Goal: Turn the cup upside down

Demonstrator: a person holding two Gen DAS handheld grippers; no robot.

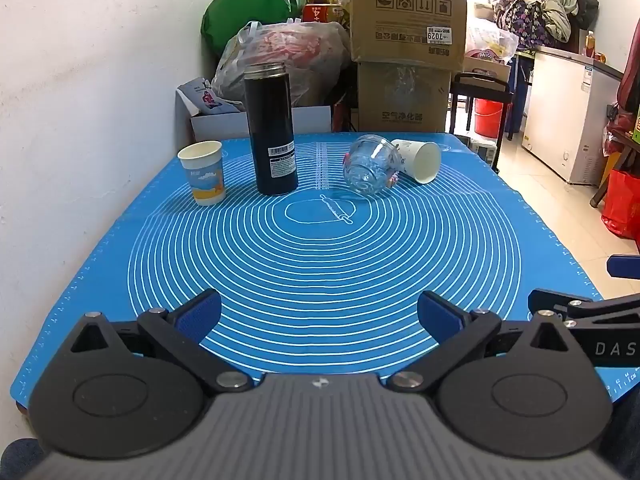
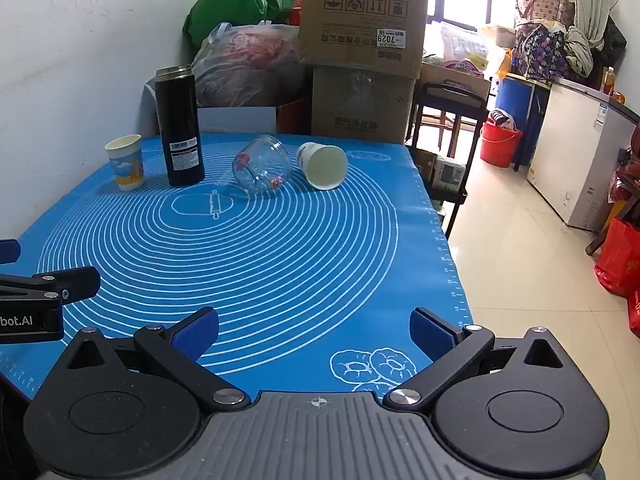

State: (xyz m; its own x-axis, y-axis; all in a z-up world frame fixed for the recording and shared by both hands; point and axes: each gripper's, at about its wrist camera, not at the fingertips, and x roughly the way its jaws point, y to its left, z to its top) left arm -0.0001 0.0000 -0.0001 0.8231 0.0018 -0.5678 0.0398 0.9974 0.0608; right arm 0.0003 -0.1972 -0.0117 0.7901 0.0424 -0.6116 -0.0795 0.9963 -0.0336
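A paper cup with a blue and yellow print [image 1: 203, 172] [image 2: 126, 167] stands upright at the far left of the blue mat. A black flask [image 1: 271, 130] [image 2: 179, 126] stands upright beside it. A clear glass jar [image 1: 372, 164] [image 2: 262, 165] lies on its side past the mat's middle. A white paper cup [image 1: 419, 159] [image 2: 322, 165] lies on its side next to the jar, mouth towards me. My left gripper [image 1: 319, 316] is open and empty over the mat's near edge. My right gripper [image 2: 314, 332] is open and empty over the near right part.
The blue silicone mat [image 1: 320, 264] [image 2: 280, 256] covers the table. A white wall runs along the left. Cardboard boxes [image 1: 406, 48] and bags are piled behind the table. The right table edge drops to a tiled floor [image 2: 520, 272].
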